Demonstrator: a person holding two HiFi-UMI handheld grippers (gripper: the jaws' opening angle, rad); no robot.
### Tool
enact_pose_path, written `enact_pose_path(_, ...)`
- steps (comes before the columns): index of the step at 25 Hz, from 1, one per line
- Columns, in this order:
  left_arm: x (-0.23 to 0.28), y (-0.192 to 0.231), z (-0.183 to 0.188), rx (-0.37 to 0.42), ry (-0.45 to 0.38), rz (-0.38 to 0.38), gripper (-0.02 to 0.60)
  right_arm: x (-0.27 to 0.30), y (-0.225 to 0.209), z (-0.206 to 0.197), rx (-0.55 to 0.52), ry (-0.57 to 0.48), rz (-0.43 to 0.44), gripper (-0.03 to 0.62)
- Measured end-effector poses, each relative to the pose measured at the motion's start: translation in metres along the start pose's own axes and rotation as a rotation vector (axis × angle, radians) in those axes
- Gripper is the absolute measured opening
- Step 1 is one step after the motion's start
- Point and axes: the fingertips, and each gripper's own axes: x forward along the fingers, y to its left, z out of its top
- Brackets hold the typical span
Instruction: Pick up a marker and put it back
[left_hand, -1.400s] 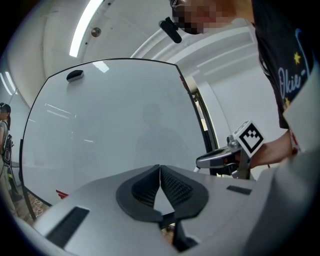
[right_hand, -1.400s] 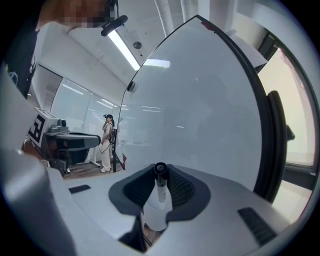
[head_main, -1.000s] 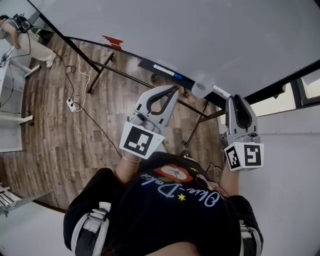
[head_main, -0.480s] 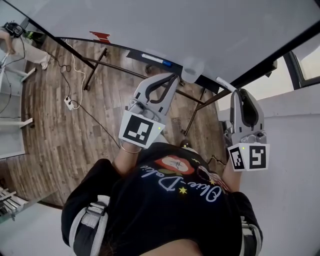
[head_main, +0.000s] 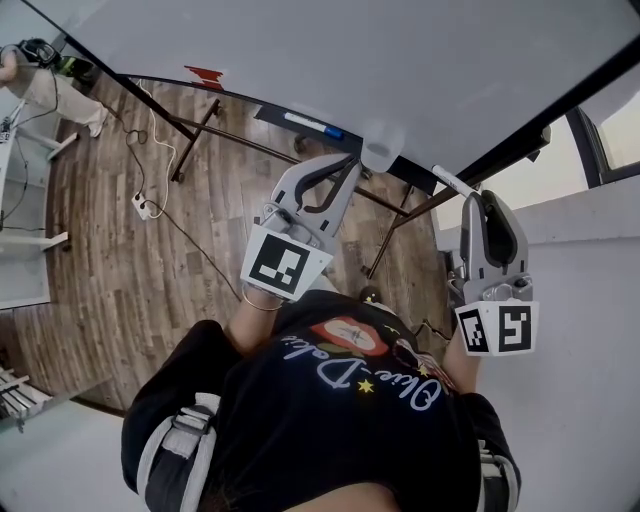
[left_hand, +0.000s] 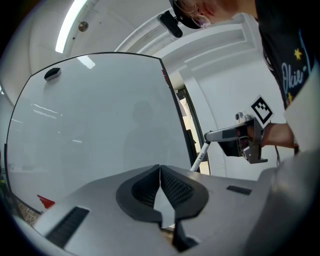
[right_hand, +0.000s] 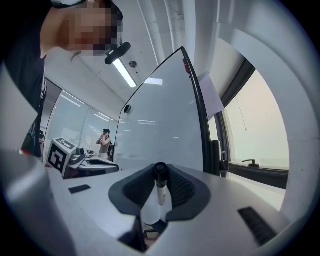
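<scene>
Marker (head_main: 452, 182) jutted from the right gripper (head_main: 481, 197), clamped on it near the whiteboard (head_main: 400, 60), in the head view. The left gripper view showed the left gripper (left_hand: 160, 172) closed and empty. The right gripper view showed the marker pinched between the pads.

A blue-capped marker (head_main: 312, 126) lies on the whiteboard tray (head_main: 272, 113).

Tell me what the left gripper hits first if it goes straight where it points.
Probably the whiteboard: the left gripper, jaws shut, aims at its white face with nothing seen between. Depth is unclear.
</scene>
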Motion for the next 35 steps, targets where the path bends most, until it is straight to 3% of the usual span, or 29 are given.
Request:
enact_pose_path(25, -0.005, 0.005, -0.001, 0.001, 0.005, 0.026, 0.004, 0.008, 0.006, 0.002, -0.008, -0.004, 0.033, 0.072)
enact_pose_path(35, -0.013, 0.022, -0.009, -0.019, 0.016, 0.069, 0.005, 0.031, 0.013, -0.001, -0.017, 0.0, 0.067, 0.072)
